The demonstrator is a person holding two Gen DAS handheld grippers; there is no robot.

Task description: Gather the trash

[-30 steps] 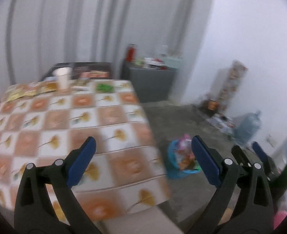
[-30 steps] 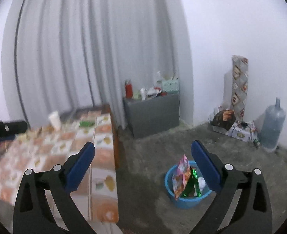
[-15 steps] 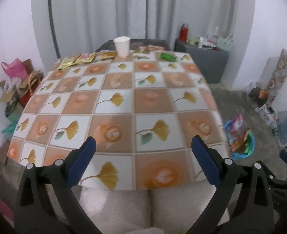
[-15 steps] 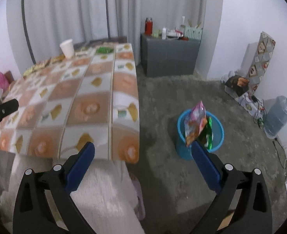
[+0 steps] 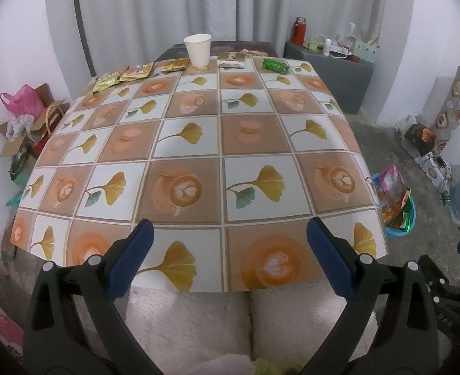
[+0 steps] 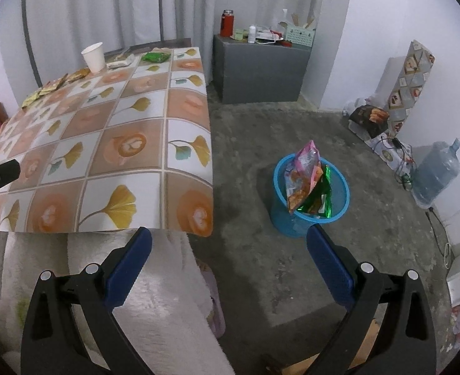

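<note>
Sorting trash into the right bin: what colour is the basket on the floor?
Blue basket, clearest in the right wrist view.

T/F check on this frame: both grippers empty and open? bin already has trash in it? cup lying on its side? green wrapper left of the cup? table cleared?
1. Both the left gripper and right gripper are open and hold nothing. True.
2. The blue bin on the floor already holds wrappers. True.
3. The paper cup lies on its side. False: it stands upright at the far edge of the table.
4. The green wrapper lies left of the cup. False: it lies to the right of it.
5. The table is cleared. False: the cup and several wrappers, including the yellow wrappers, remain along the far edge.
</note>
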